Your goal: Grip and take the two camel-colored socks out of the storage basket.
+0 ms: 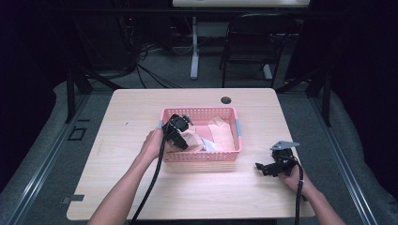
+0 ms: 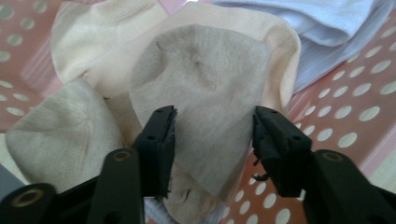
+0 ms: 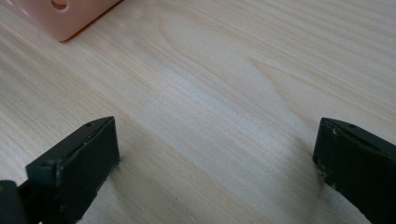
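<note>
Forearms frame the pink perforated plastic basket (image 1: 201, 154) mid-table, the left gripper (image 1: 180, 140) dipping among the socks inside; left gripper view: jaws half-closed astride a beige knit sock (image 2: 205, 88), pads beside it, a white ribbed sock (image 2: 322, 32) behind; right gripper view: right gripper (image 3: 215, 163) jaws wide apart over the pale wooden table (image 3: 224, 84).

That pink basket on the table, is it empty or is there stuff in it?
Not empty. The pink basket holds several socks: a beige sock lies on its dotted floor, a pale blue one behind.
</note>
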`<state>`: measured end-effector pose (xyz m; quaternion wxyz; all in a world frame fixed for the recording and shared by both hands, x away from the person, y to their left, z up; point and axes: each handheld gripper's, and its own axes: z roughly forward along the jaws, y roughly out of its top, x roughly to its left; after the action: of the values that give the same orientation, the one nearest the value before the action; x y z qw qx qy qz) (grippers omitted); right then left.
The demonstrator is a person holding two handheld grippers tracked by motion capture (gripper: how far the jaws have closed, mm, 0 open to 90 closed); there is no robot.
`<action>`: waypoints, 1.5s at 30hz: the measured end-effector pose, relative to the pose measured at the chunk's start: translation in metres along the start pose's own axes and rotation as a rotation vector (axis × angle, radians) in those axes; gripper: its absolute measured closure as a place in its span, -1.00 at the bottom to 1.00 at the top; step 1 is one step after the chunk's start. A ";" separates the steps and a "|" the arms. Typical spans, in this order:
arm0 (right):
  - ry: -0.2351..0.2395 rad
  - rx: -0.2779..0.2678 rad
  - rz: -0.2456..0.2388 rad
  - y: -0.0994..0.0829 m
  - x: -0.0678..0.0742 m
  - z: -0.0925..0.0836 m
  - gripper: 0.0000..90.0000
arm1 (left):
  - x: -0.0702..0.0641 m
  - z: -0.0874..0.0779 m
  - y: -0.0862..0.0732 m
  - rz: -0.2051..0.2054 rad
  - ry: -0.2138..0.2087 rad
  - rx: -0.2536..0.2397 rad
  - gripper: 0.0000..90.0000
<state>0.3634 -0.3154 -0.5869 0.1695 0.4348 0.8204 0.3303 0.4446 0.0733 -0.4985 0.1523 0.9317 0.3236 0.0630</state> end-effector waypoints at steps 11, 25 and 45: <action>0.000 0.000 0.000 0.000 0.000 0.000 -1.00 | -0.004 -0.003 -0.003 0.033 -0.019 -0.009 0.89; 0.000 0.000 0.000 0.000 0.000 0.000 -1.00 | 0.000 -0.041 -0.001 0.037 -0.012 -0.088 0.91; 0.000 0.001 0.000 0.000 0.000 0.000 -1.00 | 0.011 -0.086 0.004 0.040 0.004 -0.134 0.91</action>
<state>0.3634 -0.3154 -0.5869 0.1695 0.4349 0.8205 0.3301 0.4373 0.0982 -0.4157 0.2124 0.9256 0.3001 0.0896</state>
